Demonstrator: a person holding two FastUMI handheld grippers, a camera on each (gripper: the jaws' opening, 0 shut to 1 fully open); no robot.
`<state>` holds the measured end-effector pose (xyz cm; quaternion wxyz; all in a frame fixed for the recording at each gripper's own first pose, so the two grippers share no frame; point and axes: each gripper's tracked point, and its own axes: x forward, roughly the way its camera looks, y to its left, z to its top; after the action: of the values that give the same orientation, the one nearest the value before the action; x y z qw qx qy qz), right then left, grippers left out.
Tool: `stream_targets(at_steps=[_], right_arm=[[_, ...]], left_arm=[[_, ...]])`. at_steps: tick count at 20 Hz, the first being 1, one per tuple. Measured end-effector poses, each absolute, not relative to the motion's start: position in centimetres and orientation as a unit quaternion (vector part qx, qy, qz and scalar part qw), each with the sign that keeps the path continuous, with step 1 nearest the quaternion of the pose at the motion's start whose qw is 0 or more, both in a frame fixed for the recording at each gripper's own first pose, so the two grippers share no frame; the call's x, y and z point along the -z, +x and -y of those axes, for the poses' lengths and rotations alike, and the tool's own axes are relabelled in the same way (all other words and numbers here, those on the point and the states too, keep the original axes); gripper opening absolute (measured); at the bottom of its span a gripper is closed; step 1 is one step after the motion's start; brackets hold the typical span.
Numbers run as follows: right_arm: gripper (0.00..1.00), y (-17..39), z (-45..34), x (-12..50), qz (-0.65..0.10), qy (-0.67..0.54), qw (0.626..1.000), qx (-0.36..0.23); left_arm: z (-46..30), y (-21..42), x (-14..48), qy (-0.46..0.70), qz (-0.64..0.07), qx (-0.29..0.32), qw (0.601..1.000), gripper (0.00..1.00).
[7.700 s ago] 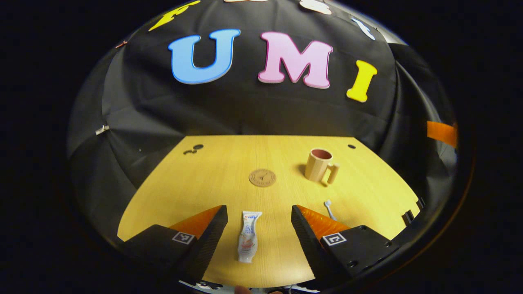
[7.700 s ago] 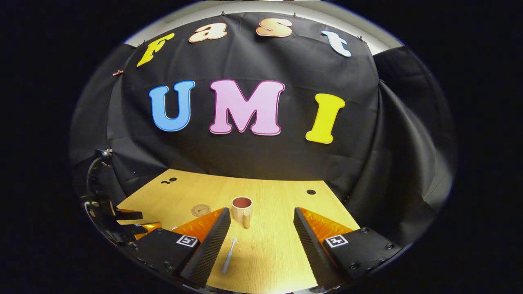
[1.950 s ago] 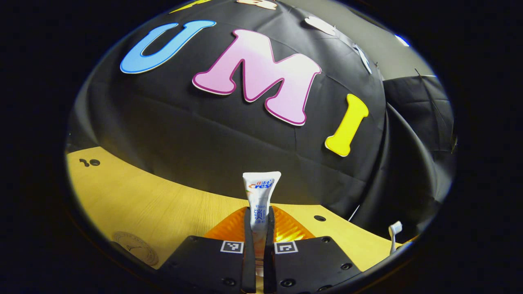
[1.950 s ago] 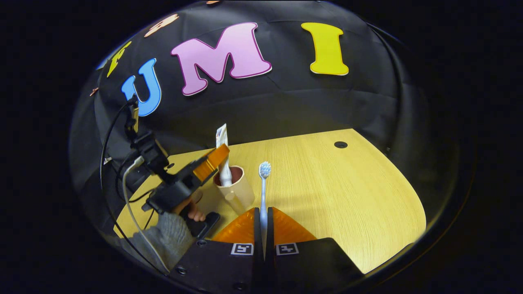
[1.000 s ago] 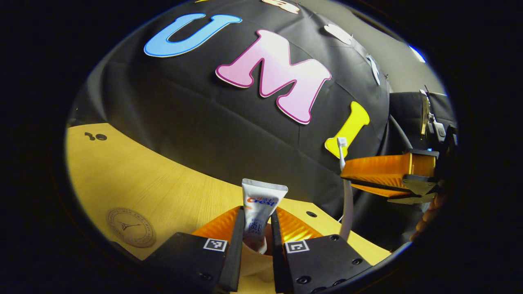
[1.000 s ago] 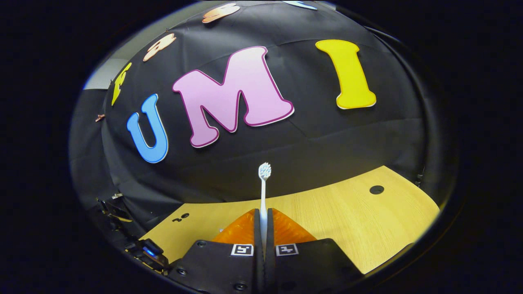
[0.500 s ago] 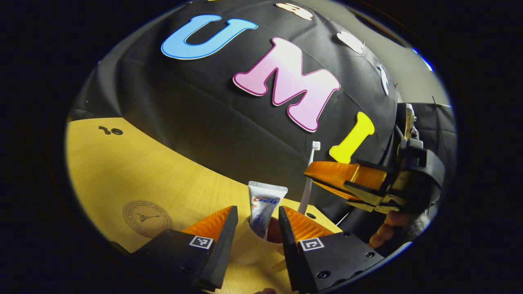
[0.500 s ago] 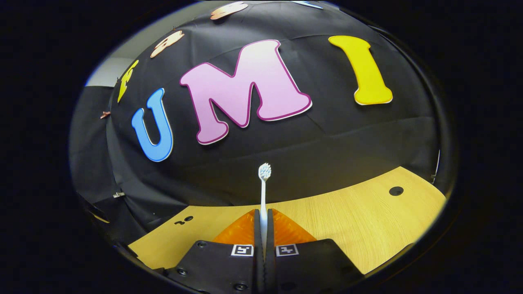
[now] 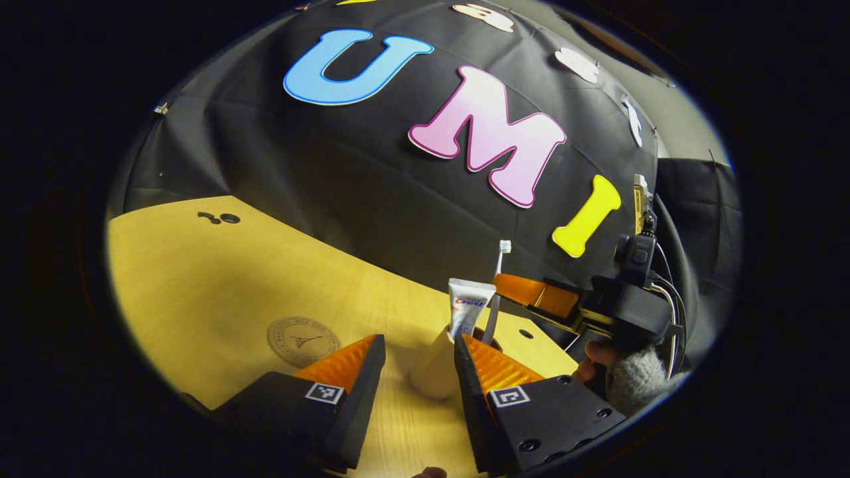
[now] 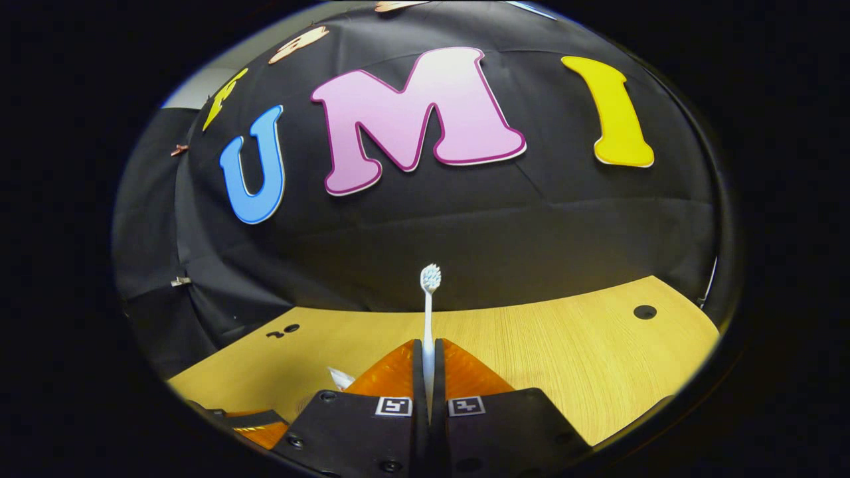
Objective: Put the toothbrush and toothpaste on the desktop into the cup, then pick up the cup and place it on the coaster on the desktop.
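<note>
A beige cup (image 9: 430, 372) stands on the wooden desktop (image 9: 199, 279), just beyond my open left gripper (image 9: 415, 350). The white toothpaste tube (image 9: 468, 311) stands upright in the cup, free of the fingers. Next to the tube a white toothbrush (image 9: 497, 282) hangs head up, with its lower end at the cup's mouth. My right gripper (image 9: 524, 291) holds the brush from the right. In the right gripper view, that gripper (image 10: 428, 350) is shut on the toothbrush (image 10: 428, 309), and the tube's top corner (image 10: 340, 378) peeks out at lower left. The round brown coaster (image 9: 303, 340) lies left of the cup.
A hand (image 9: 594, 358) in a grey sleeve (image 9: 634, 382) holds the right gripper, with a cable behind it. Small dark holes (image 9: 222, 218) mark the desktop's far left, and another hole (image 10: 644, 311) sits at the far right. The black cloth wall stands close behind the desk.
My left gripper let go of the toothpaste, opened wide and drew back, leaving the tube in the cup. The right gripper brought the toothbrush down beside the tube.
</note>
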<state>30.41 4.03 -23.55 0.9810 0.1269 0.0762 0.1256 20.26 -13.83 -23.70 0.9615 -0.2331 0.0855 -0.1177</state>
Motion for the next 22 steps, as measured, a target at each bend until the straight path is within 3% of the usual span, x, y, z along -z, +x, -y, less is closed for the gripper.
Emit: stream_targets(at_steps=[13, 16, 17, 18, 21, 22], right_arm=[[0.12, 29.0, -5.1, 27.2, -0.119, 0.102, 0.979, -0.128], [0.2, 28.0, -5.2, 27.5, -0.13, 0.098, 0.977, -0.134], [0.14, 27.7, -4.9, 27.6, -0.134, 0.092, 0.978, -0.131], [0.28, 27.4, -4.5, 27.5, -0.137, 0.087, 0.978, -0.13], [0.27, 26.0, -3.4, 27.3, -0.156, 0.085, 0.975, -0.132], [0.36, 25.6, -3.0, 27.2, -0.169, 0.09, 0.973, -0.131]], left_arm=[[11.6, 17.0, 25.1, -0.227, -0.119, 0.105, 0.961, 0.65], [11.2, 16.6, 25.3, -0.231, -0.121, 0.103, 0.96, 0.65], [11.0, 16.6, 25.2, -0.23, -0.121, 0.102, 0.96, 0.65], [10.9, 16.5, 25.3, -0.229, -0.123, 0.102, 0.96, 0.65], [10.3, 16.0, 25.1, -0.229, -0.122, 0.101, 0.96, 0.65], [10.3, 15.9, 25.1, -0.23, -0.123, 0.101, 0.96, 0.65]])
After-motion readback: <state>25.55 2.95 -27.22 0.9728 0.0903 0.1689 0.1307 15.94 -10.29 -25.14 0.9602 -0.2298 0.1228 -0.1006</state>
